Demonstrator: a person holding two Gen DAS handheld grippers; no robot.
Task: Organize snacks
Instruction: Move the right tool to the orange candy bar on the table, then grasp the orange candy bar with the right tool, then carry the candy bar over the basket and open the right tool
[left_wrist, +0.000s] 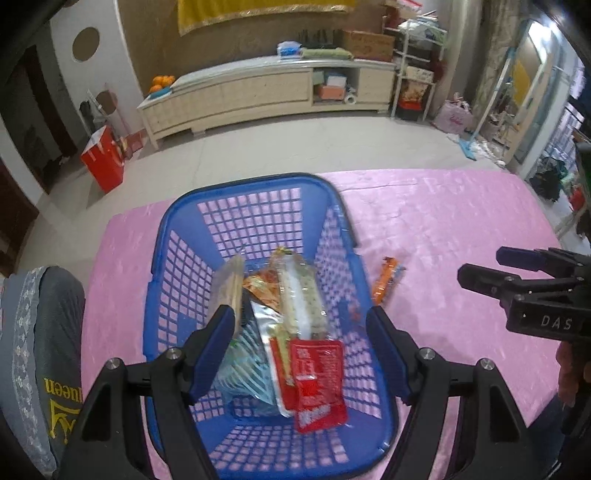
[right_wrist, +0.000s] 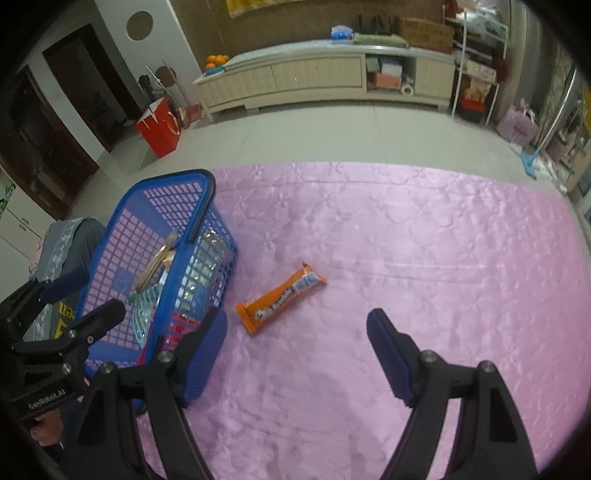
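One orange snack bar, glossy wrapper

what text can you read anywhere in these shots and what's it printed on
"DAS": right gripper body, left wrist view.
"GenRobot.AI": left gripper body, right wrist view.
"ueen", upside down, cut off: grey cushion.
Orange snack bar: white lettering, too blurred.
Red sachet in blue basket: characters unreadable.

Pale tiled floor; long cream cabinet against brown wall; dark doorway left.
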